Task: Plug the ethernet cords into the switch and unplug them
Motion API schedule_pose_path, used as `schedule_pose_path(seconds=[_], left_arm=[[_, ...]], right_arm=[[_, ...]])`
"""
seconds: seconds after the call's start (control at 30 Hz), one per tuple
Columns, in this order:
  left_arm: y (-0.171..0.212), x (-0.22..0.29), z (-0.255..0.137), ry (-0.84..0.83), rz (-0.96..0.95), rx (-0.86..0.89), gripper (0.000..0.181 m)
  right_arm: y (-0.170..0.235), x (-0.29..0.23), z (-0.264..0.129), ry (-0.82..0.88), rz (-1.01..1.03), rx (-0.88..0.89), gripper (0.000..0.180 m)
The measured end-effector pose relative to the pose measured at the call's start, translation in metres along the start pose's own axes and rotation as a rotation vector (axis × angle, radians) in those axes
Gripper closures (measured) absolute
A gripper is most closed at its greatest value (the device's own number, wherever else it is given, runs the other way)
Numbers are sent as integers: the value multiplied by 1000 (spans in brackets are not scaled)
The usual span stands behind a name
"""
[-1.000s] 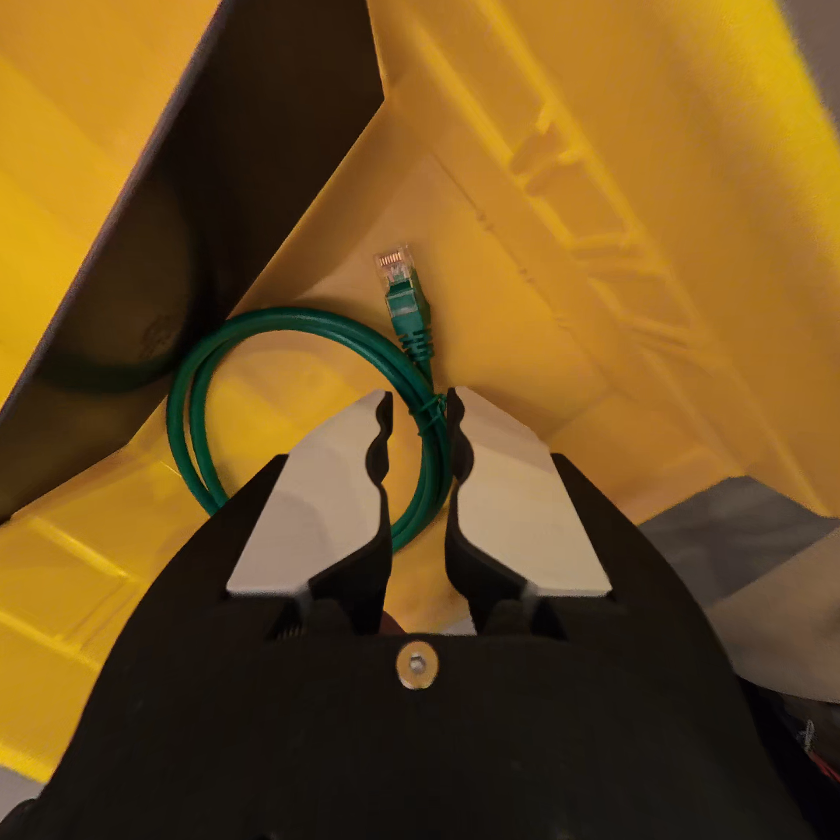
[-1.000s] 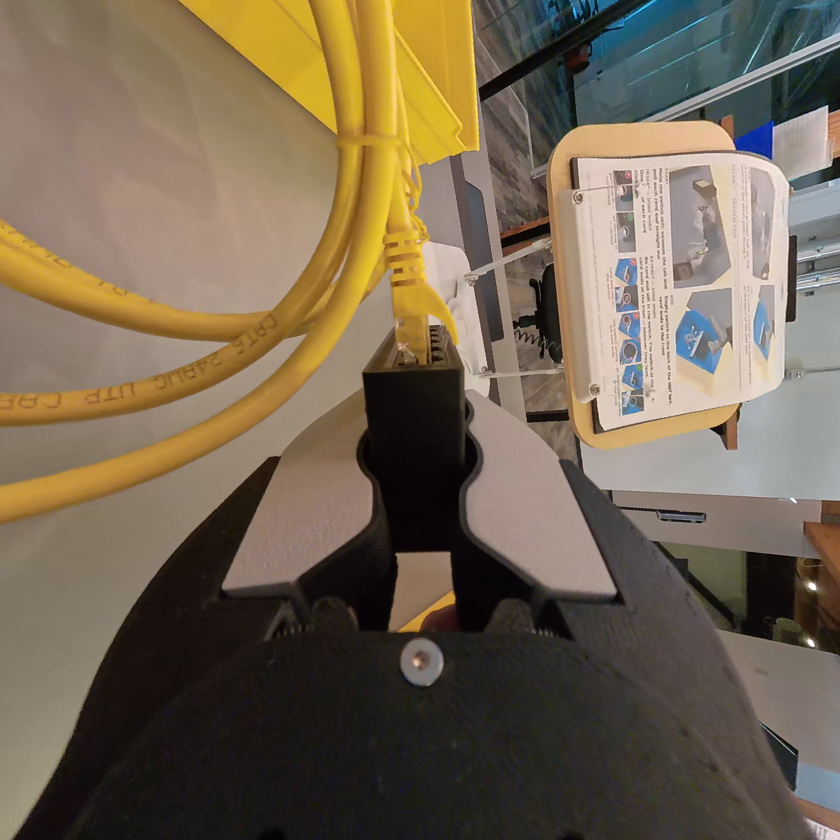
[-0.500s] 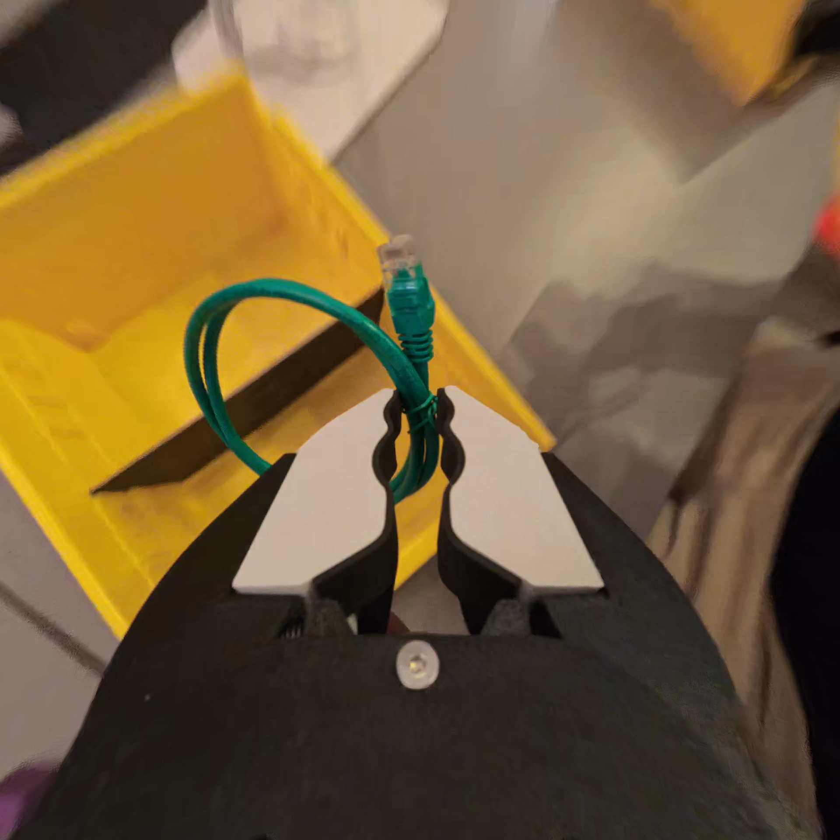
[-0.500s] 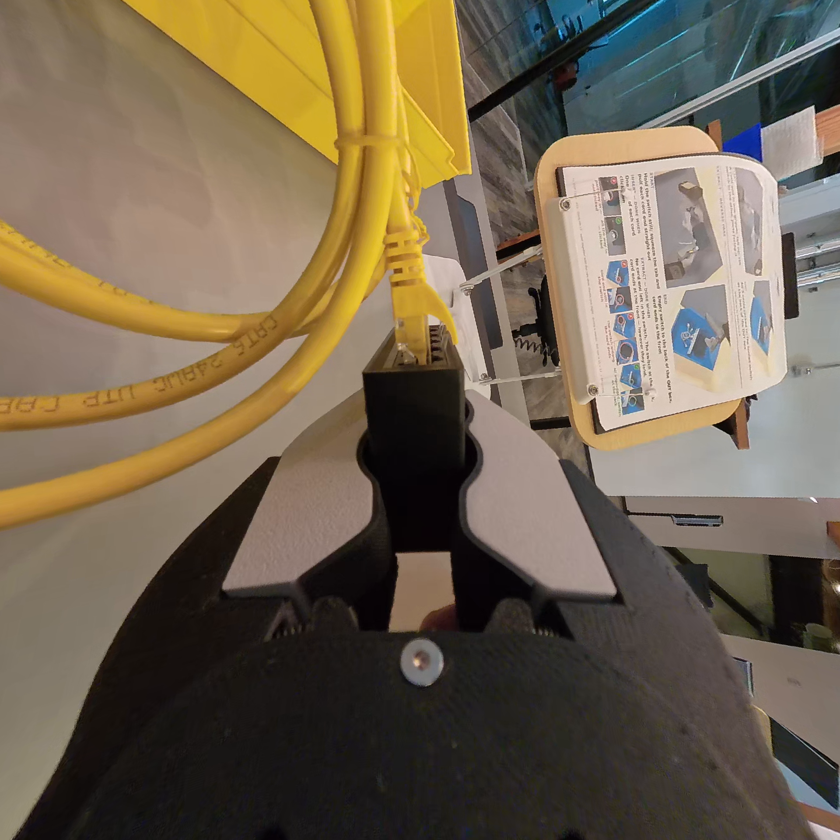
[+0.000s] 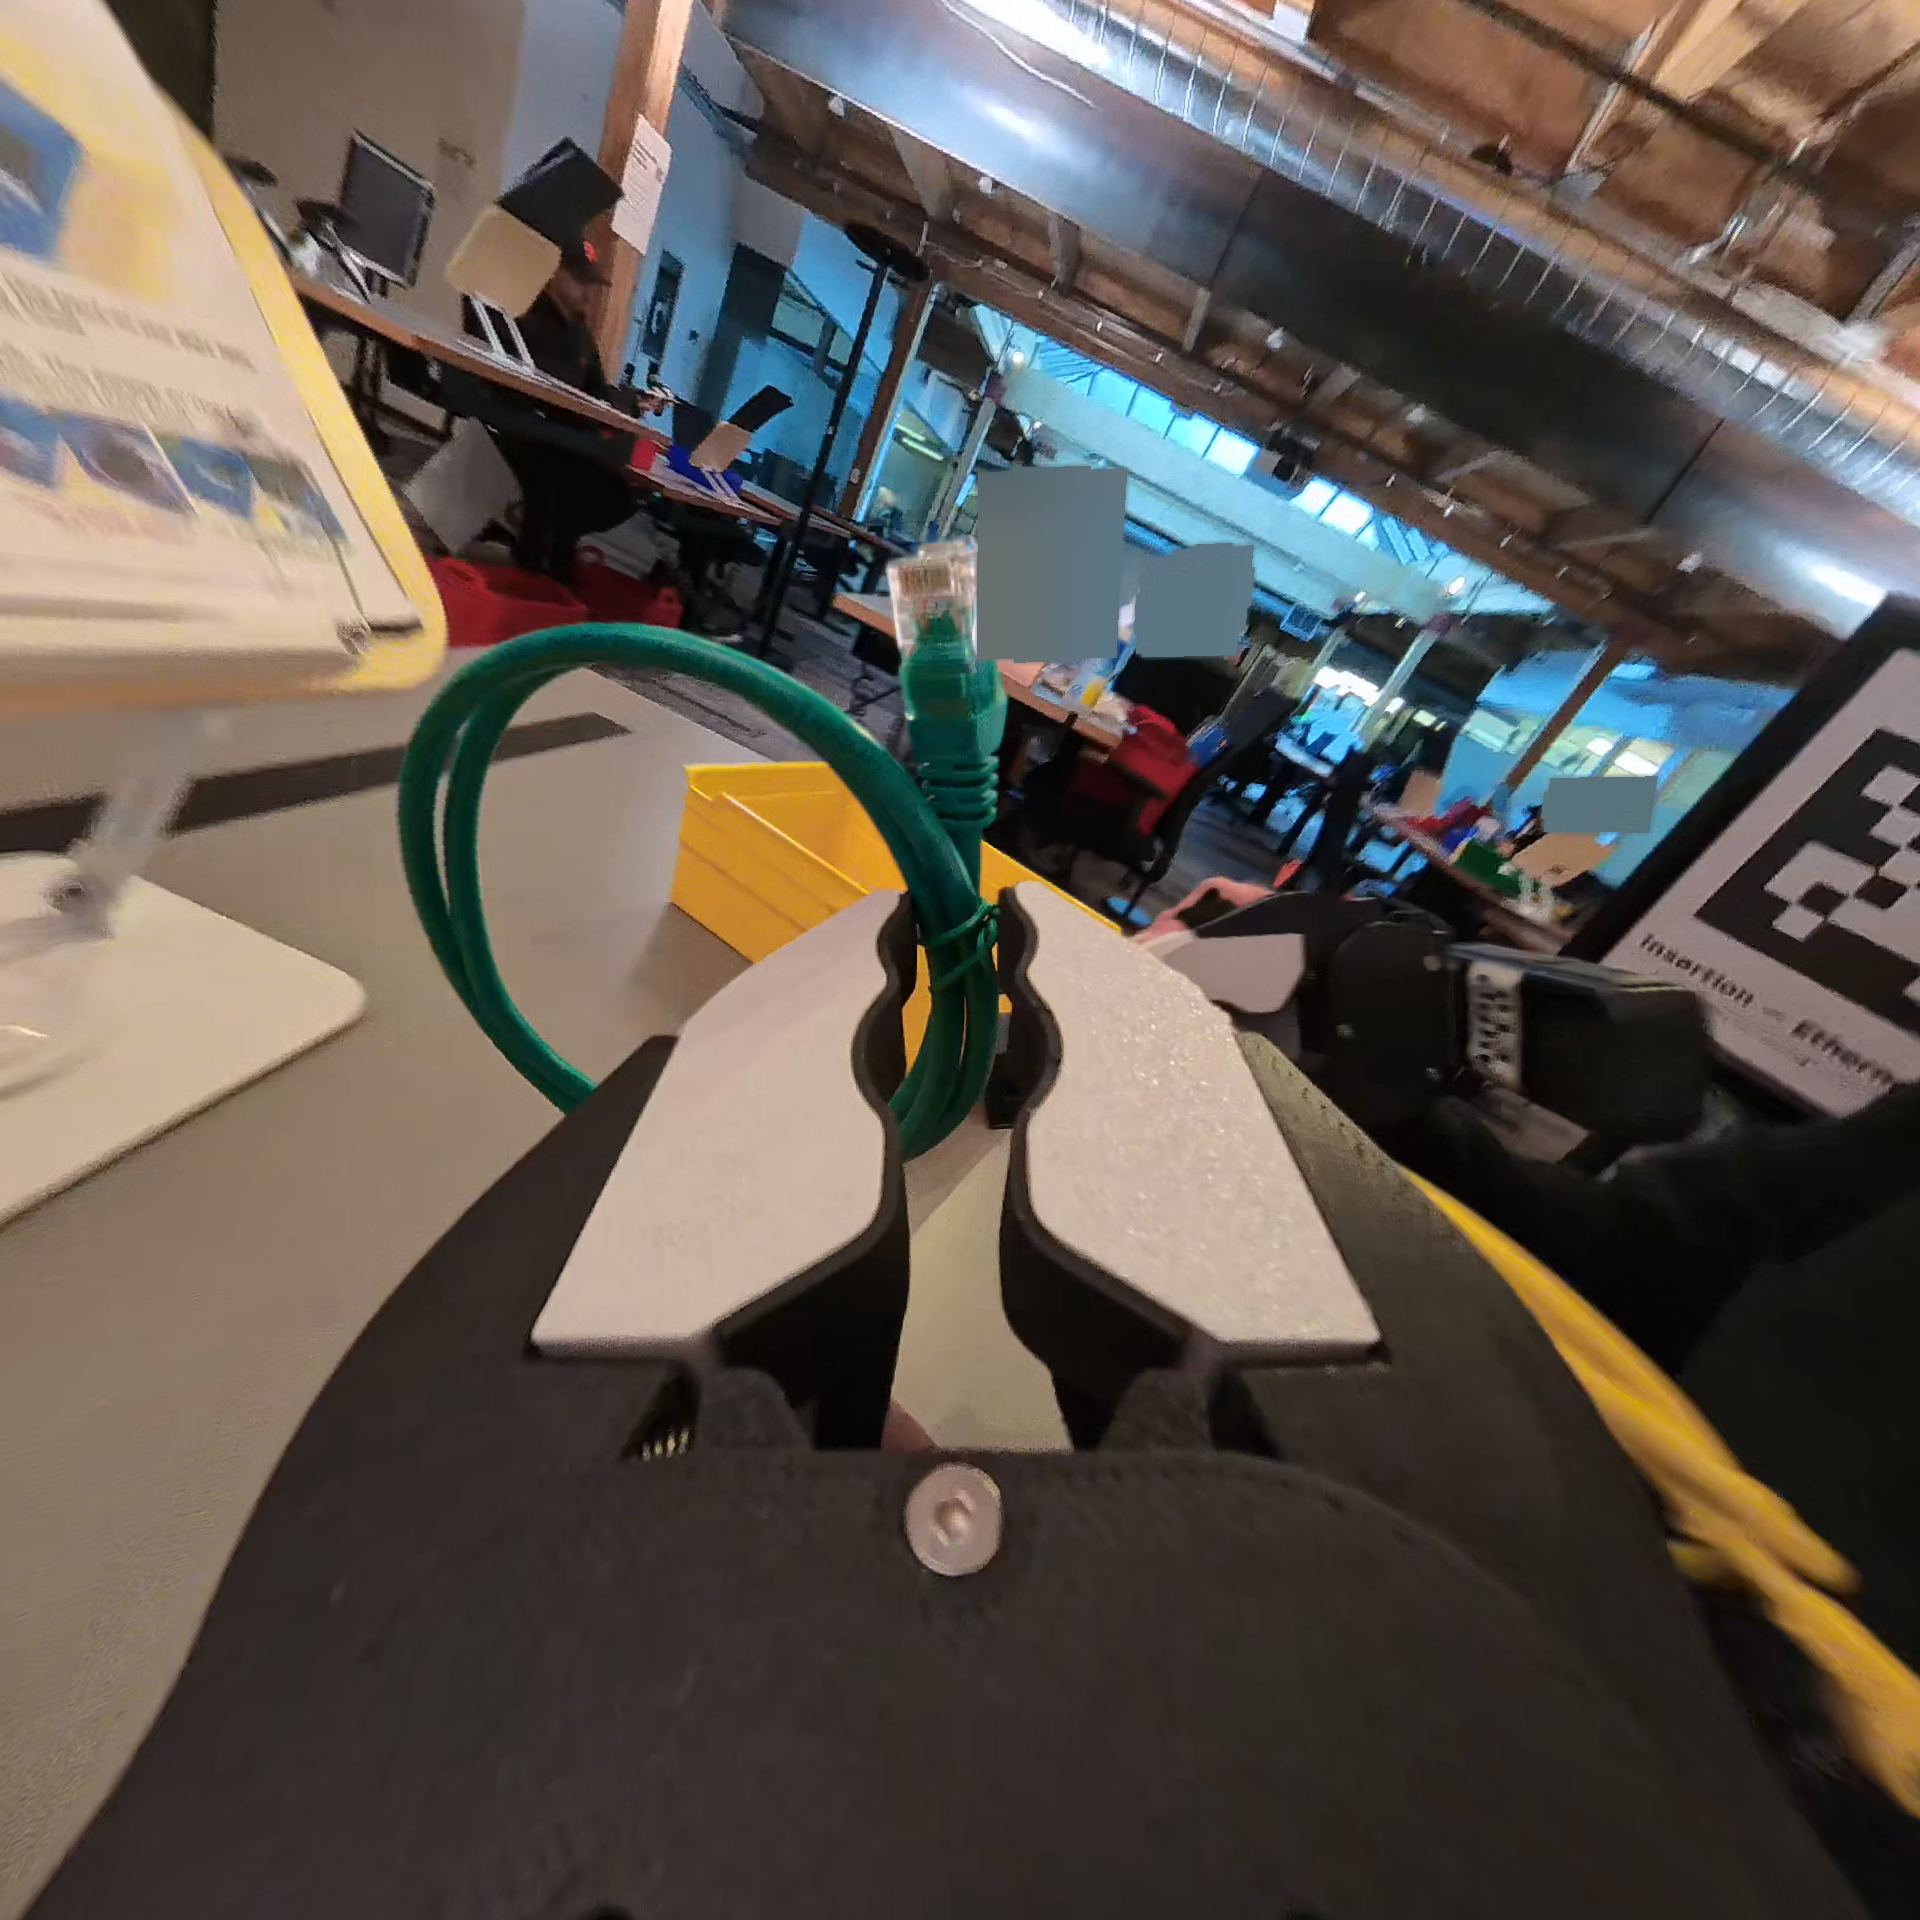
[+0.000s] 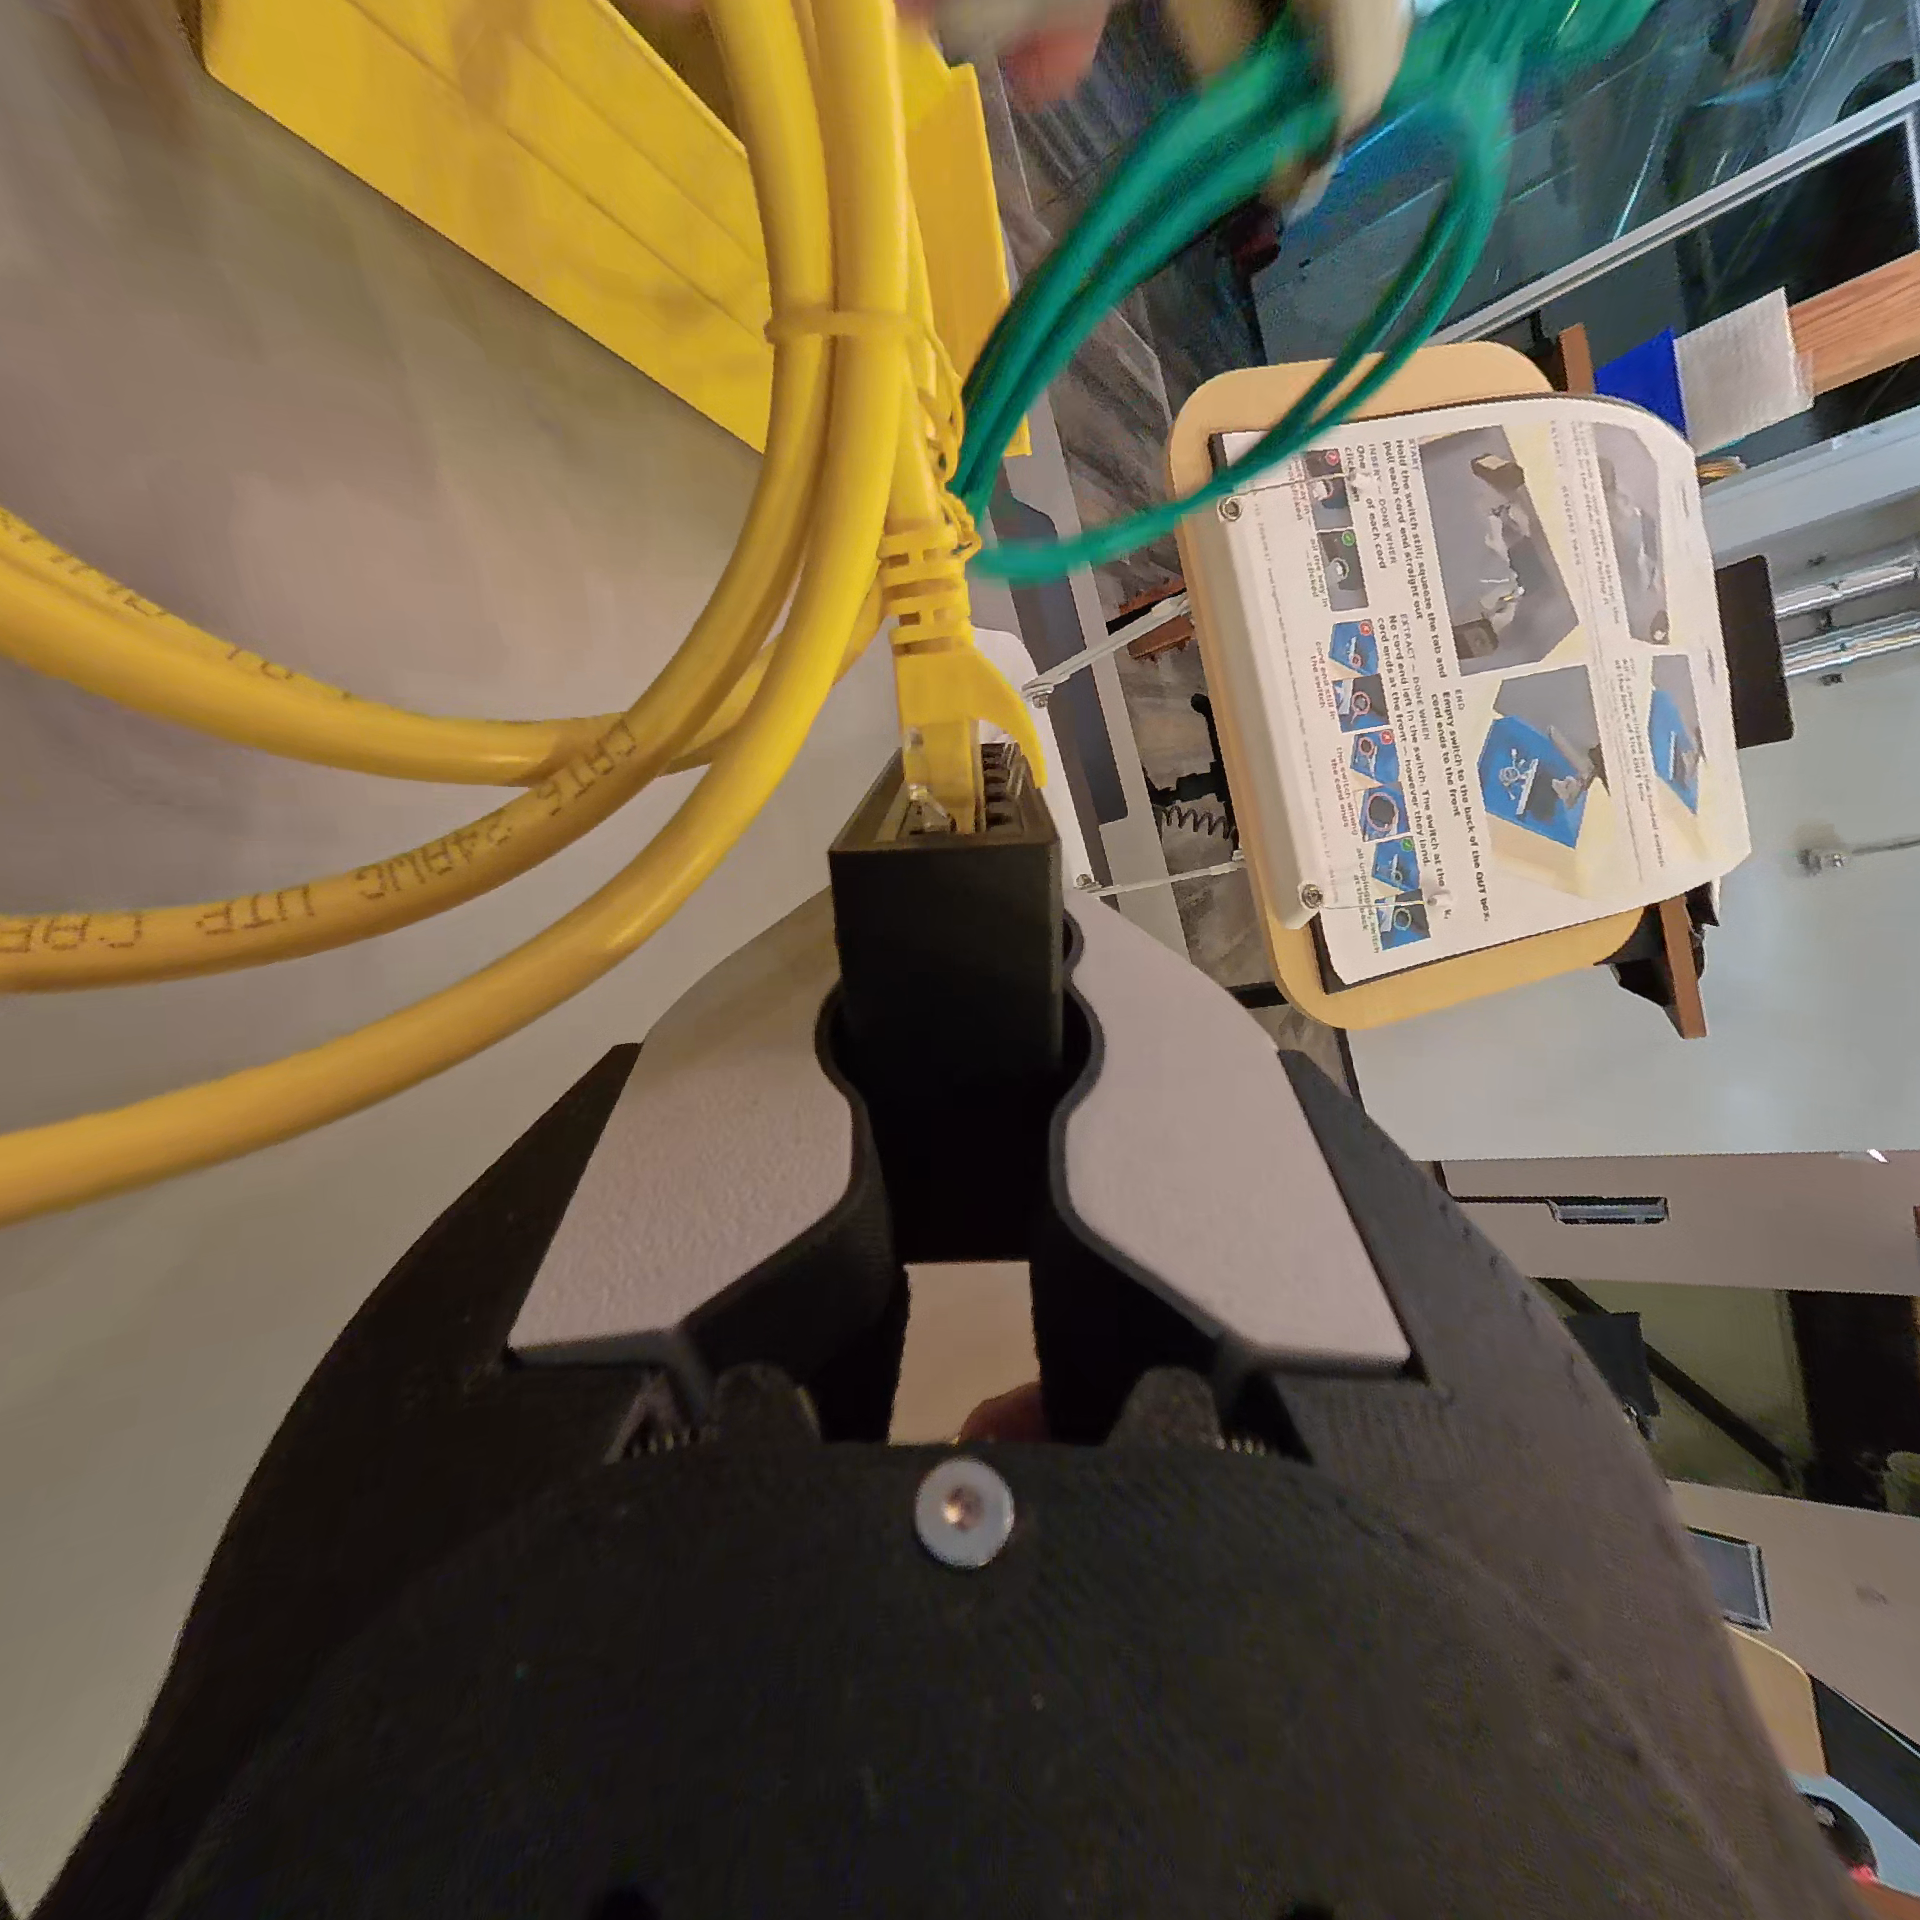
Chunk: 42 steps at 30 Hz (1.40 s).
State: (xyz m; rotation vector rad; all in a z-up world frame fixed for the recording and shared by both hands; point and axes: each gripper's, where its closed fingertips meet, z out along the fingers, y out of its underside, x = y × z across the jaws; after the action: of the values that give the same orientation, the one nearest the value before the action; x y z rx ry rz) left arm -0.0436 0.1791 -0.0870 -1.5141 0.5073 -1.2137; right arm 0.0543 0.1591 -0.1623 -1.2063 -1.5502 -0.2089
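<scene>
My left gripper (image 5: 956, 925) is shut on a coiled green ethernet cord (image 5: 665, 665), its clear plug (image 5: 932, 594) pointing up past the fingertips. My right gripper (image 6: 951, 966) is shut on the black switch (image 6: 945, 935), port side facing away. A yellow ethernet cord (image 6: 499, 748) is plugged into one port by its yellow plug (image 6: 935, 686). The green cord (image 6: 1195, 260) shows blurred at the top of the right wrist view, above the switch. In the left wrist view the right gripper and switch (image 5: 1496, 1023) lie to the right.
A yellow bin (image 5: 769, 852) stands on the grey table (image 5: 260, 1299) behind the cord; it also shows in the right wrist view (image 6: 582, 208). An instruction sheet on a stand (image 6: 1455, 675) is beyond the switch. A marker board (image 5: 1818, 883) stands at the right. Tip to tip, the grippers are about 12 cm apart.
My left gripper lifted the green cord out of the yellow bin and swung it toward the switch; it now enters the right wrist view. The right gripper kept holding the switch still.
</scene>
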Motion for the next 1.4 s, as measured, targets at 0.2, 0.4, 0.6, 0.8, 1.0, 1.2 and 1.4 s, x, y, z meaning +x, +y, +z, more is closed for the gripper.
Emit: schedule_pose_path(seconds=[0.2, 0.4, 0.6, 0.8, 1.0, 1.2, 1.4], left_arm=[[93, -54, 31, 13, -297, -19, 166], [134, -98, 6, -266, -314, -114, 165], [171, -135, -20, -563, -242, -326, 147], [181, -154, -34, -809, -128, -450, 128], [182, -174, -36, -879, -110, -515, 147], [180, -191, -28, -890, -68, -599, 161], [181, -189, -19, -757, 98, -855, 165]], right_arm=[[6, 2, -9, -4, 17, 2, 150], [13, 3, -6, -17, 51, 4, 150], [10, -1, -4, -32, 51, 11, 150], [11, -2, -4, -41, 55, 4, 150], [7, -4, -4, -47, 55, 16, 150], [8, 0, -7, -34, 64, 19, 150], [9, 0, -6, -40, 69, 22, 150]])
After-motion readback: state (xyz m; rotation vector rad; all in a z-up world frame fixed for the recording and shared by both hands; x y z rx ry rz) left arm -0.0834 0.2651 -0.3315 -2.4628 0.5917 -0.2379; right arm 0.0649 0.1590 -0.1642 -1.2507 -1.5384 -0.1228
